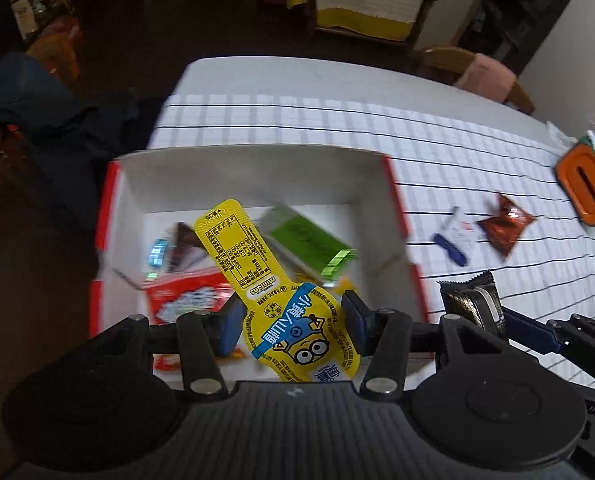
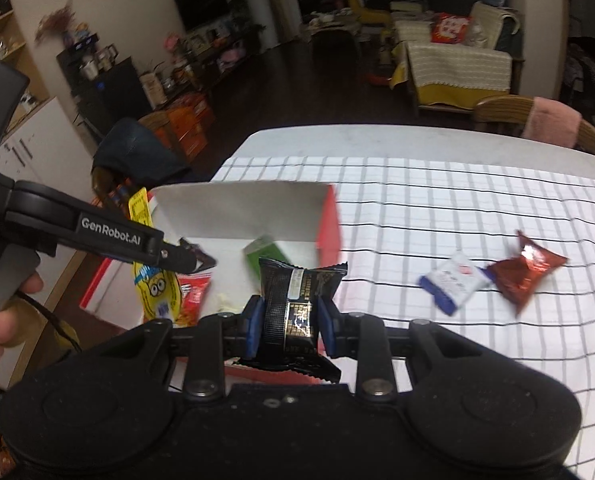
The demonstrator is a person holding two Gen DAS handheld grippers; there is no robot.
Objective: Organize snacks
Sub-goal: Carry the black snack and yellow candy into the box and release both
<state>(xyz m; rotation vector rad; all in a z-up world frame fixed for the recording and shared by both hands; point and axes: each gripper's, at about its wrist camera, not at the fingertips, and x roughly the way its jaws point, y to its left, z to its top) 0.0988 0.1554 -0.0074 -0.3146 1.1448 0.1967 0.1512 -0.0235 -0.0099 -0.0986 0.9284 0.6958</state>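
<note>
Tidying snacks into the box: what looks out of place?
Two snacks lie loose on the checked tablecloth, outside the white cardboard box: a crinkled red foil packet and a small blue-and-white wrapped sweet.

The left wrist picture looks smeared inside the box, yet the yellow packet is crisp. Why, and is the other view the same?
Left wrist view: yellow packet sharp, box and its contents streaked, likely motion blur. Right wrist view: black packet sharp, red packet on the table smeared; both views bend the grid lines, and the room behind is dim.
</note>
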